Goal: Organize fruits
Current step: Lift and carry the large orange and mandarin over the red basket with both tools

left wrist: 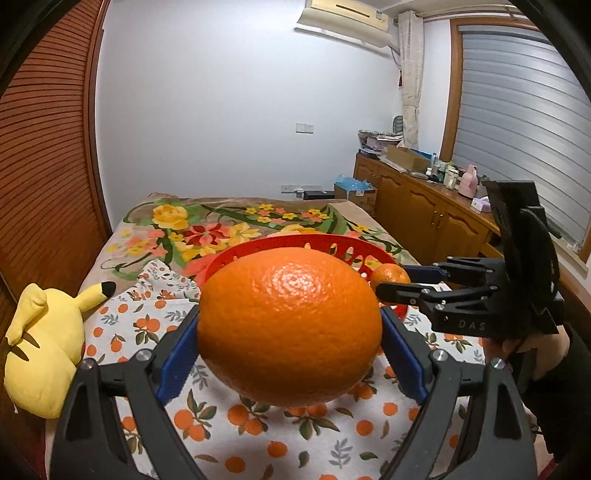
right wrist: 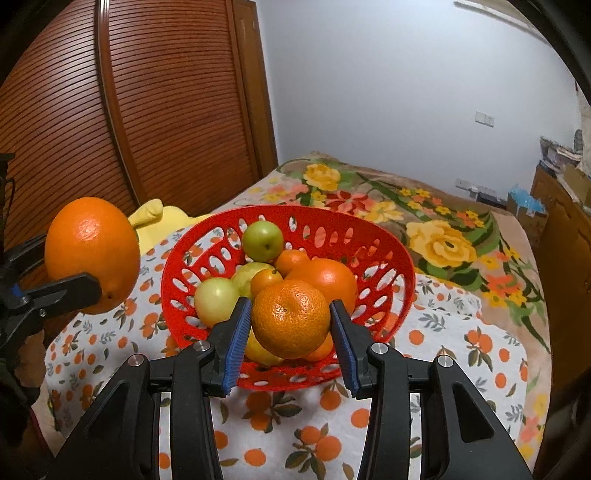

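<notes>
Left wrist view: my left gripper [left wrist: 290, 332] clamps the large orange [left wrist: 290, 334], jaws wide. My right gripper [right wrist: 291, 321] pinches a mandarin [right wrist: 290, 318] above the red basket [right wrist: 391, 258].

Home bedroom. Bed [left wrist: 236, 229] with a floral blanket [right wrist: 436, 236] lies ahead of both jaws; a cloth [left wrist: 258, 424] printed with oranges is spread over its near end, under them. Yellow plush toy [left wrist: 44, 343] on the bed, left of the left jaws. Slatted wooden wardrobe doors [right wrist: 147, 103] stand along the left. Wall-mounted air conditioner [left wrist: 347, 14] high ahead. To the right, a low wooden cabinet [left wrist: 417, 206] cluttered with bottles and boxes, a curtain [left wrist: 410, 81], and a window with a blind [left wrist: 517, 122]. Plain white walls.
</notes>
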`<state>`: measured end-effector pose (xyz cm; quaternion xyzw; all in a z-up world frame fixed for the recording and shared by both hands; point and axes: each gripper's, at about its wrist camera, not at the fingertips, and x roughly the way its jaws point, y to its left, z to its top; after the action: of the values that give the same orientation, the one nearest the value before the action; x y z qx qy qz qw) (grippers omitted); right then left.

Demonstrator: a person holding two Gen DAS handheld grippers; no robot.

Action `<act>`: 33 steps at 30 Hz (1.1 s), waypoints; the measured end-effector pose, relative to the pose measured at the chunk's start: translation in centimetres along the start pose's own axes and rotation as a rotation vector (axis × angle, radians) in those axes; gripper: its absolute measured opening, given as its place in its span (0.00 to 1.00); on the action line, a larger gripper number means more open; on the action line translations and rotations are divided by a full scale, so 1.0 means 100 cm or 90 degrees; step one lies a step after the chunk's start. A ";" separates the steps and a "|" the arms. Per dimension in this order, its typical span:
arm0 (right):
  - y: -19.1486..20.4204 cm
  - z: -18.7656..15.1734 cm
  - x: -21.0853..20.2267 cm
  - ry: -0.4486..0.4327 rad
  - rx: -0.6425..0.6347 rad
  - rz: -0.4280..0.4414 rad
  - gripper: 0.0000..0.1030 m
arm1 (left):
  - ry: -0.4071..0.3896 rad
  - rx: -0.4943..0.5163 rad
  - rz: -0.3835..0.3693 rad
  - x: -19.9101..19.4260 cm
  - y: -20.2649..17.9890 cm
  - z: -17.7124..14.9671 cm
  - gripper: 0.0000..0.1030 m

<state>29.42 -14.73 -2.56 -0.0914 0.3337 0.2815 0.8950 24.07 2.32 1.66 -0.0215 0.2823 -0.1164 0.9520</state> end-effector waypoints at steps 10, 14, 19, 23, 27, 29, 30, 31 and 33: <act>-0.010 0.002 0.010 0.004 0.008 -0.003 0.48 | 0.027 0.004 0.007 0.038 0.010 0.010 0.87; -0.012 0.002 0.010 0.003 0.011 -0.004 0.48 | 0.035 0.009 0.012 0.053 0.012 0.016 0.87; -0.012 0.003 0.009 0.000 0.010 0.000 0.48 | 0.052 0.012 0.015 0.072 0.016 0.021 0.88; -0.011 0.004 0.009 -0.002 0.005 0.003 0.48 | 0.071 0.007 0.025 0.086 0.020 0.022 0.88; -0.010 0.005 0.009 -0.002 0.000 0.006 0.48 | 0.091 0.002 0.027 0.096 0.023 0.019 0.88; -0.010 0.006 0.010 -0.002 -0.001 0.005 0.48 | 0.099 0.001 0.026 0.099 0.024 0.017 0.88; -0.010 0.006 0.010 -0.002 -0.001 0.006 0.48 | 0.102 0.001 0.026 0.101 0.024 0.016 0.88; -0.010 0.006 0.010 -0.002 0.000 0.006 0.48 | 0.100 0.001 0.027 0.101 0.023 0.016 0.88; -0.010 0.006 0.010 -0.002 0.000 0.007 0.48 | 0.100 0.001 0.027 0.101 0.022 0.016 0.88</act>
<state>30.92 -14.93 -2.80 -0.0896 0.3327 0.2864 0.8940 33.61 2.11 -2.60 -0.0056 0.3567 -0.0976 0.9291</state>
